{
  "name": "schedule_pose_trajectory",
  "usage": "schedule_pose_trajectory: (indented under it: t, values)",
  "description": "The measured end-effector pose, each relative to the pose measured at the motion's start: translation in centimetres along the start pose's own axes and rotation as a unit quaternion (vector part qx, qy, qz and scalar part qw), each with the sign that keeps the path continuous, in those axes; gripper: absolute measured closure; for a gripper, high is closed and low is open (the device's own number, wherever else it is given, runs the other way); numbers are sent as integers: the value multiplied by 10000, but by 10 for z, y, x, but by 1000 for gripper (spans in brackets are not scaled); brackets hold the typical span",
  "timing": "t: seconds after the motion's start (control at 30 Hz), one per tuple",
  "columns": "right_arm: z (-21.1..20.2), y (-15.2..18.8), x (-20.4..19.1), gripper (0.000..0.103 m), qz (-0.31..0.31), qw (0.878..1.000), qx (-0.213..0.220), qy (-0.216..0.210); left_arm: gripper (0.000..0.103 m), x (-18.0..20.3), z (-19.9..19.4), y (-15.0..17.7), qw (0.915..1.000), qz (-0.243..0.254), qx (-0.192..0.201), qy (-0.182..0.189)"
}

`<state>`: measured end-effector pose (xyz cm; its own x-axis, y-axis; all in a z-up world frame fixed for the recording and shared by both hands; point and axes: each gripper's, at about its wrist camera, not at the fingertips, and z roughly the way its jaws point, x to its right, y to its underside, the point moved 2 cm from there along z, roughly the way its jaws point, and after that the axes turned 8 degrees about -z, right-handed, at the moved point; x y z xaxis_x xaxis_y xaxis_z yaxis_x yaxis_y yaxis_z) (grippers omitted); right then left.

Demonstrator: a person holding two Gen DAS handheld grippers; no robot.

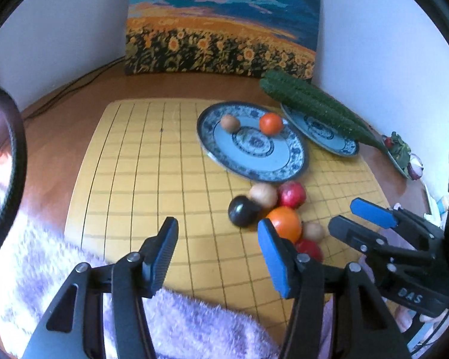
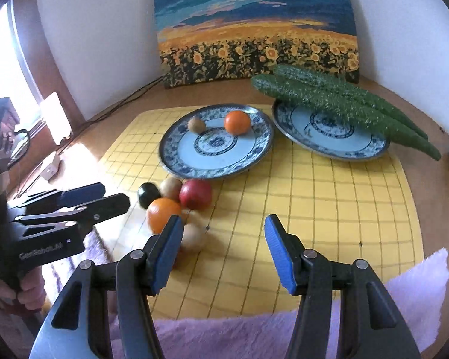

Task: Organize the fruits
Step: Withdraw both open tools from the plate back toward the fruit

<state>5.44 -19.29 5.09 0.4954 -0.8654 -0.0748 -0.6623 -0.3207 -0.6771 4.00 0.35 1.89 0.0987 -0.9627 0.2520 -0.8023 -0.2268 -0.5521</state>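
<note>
Red fruit (image 1: 309,248) behind L pad only.

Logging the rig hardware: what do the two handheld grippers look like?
Both match: the left gripper and right gripper have black angular linkage arms with silver pivot pins and blue ribbed rectangular pads. White lettering marks each body's side. A fuzzy lilac sleeve shows beneath them.

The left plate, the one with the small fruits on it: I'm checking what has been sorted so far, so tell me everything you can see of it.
The left plate is round and shallow, glazed like porcelain, pale blue with a dark blue floral rim band and centre medallion. It lies flat on the yellow grid mat, beside the cucumber plate. An orange fruit and a small brown fruit sit near its far rim.
</note>
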Motion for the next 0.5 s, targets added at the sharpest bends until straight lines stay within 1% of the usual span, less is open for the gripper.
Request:
schedule_pose_trajectory:
  t: [0.1,0.23,0.5]
  values:
    - [-3,6,-7,43,-50,10000,-18,-55,44,-7,3,6,9999,-102,-91,-99]
    - [-3,13,-16,41,-130,9998,-73,-98,45,-15,3,13,9996,-230,-148,-83]
    - [-5,24,-26,41,-144,9996,-122,-200,44,-17,-4,17,9998,-195,-87,-53]
